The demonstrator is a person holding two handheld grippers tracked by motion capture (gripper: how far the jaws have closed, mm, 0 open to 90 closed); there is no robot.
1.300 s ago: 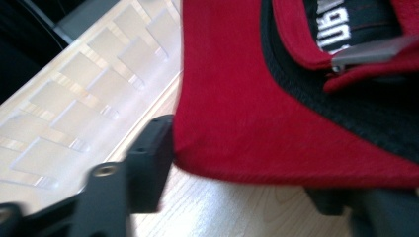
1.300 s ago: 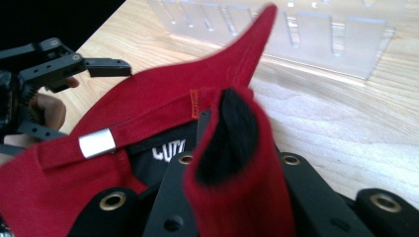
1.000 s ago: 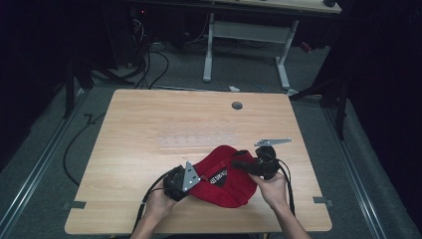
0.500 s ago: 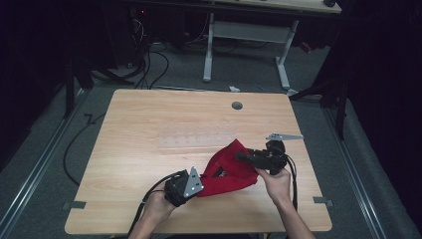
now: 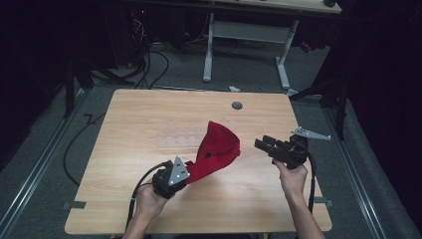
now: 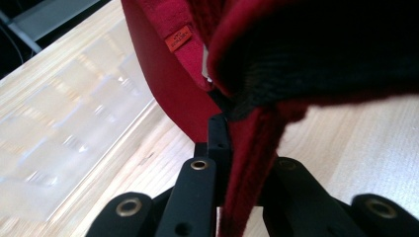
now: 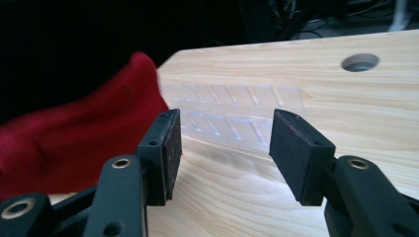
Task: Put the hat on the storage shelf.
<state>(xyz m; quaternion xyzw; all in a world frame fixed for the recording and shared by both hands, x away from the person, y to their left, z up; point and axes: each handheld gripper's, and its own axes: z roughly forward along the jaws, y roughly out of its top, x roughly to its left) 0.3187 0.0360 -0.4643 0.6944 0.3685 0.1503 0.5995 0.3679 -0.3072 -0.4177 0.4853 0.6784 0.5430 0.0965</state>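
Left tongs (image 5: 185,172) near bench (image 5: 149,114) edge, clamped on red cap (image 5: 215,152), lifted at centre. Right tongs (image 5: 263,145) level, aimed left, just opening, nothing between, right of cap.

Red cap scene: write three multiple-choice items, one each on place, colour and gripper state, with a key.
1. Where is the red cap?
A. flat by the table's hole
B. lifted above the table, hanging from the left gripper
C. on the floor
2. What colour is the small tag inside the cap?
A. orange
B. blue
C. white
3. How stands the right gripper?
A. shut on the cap
B. shut on nothing
C. open, nothing between its pads

Key: B, fabric pinched in the left jaws; A, the left gripper view shows it; C, bare wood shows between its pads.
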